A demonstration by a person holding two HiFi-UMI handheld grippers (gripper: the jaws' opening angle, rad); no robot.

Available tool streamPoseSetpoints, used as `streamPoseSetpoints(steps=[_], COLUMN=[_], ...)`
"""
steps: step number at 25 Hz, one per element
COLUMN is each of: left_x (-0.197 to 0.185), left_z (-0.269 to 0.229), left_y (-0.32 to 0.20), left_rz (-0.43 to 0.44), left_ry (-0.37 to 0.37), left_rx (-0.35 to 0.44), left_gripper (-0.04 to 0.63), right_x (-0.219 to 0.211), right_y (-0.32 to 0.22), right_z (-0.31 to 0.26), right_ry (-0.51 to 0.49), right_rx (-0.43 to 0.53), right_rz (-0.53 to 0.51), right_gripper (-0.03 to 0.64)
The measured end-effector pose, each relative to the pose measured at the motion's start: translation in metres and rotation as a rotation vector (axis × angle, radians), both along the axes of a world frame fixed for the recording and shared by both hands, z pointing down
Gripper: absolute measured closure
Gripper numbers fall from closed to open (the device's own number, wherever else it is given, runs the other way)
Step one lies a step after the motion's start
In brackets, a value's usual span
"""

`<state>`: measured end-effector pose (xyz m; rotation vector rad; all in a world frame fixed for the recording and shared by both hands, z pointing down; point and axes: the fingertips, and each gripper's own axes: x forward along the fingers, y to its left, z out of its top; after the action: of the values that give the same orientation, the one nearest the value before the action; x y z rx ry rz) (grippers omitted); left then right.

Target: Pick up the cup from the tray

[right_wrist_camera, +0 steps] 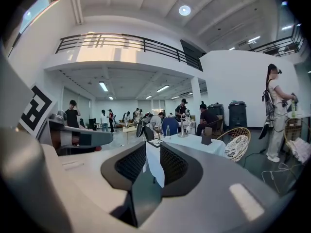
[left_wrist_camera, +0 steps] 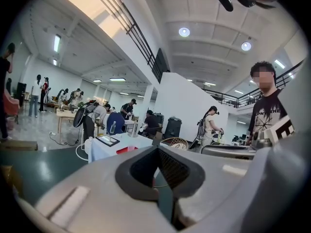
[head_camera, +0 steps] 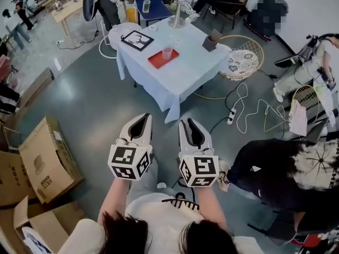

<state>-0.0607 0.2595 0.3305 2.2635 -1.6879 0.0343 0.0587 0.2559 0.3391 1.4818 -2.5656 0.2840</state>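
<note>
The cup [head_camera: 167, 52] is a small, translucent, pinkish tumbler that stands upright with its mouth up on the far right part of the tray [head_camera: 158, 61]. The tray is a flat red rectangle, turned at an angle to the edges of the white-clothed worktop [head_camera: 185, 75]. It lies near the middle of the worktop and carries only the cup.

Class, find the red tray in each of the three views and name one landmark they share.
Head view: red tray upper centre, on the white-clothed table.
Left gripper view: tray left of centre, lower half.
Right gripper view: not in it.
Shared landmark: the white-clothed table.
</note>
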Motion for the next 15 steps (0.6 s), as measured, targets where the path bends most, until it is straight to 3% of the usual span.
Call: streamPoseSetpoints(steps=[6,15], left_x=[-0.018,-0.043], left_z=[0.012,0.002], left_y=[-0.054,-0.133], left_rz=[-0.005,0.056], left_ry=[-0.039,-0.036], left_rx=[-0.051,-0.031], left_gripper=[0.595,0.595], right_x=[-0.008,-0.043], right_y=[-0.052,-0.121], right_z=[0.0,-0.005], right_ry=[0.011,0.015], right_rx=[-0.006,-0.017], right_rz=[0.037,0.045], right_gripper=[0.493,0.446])
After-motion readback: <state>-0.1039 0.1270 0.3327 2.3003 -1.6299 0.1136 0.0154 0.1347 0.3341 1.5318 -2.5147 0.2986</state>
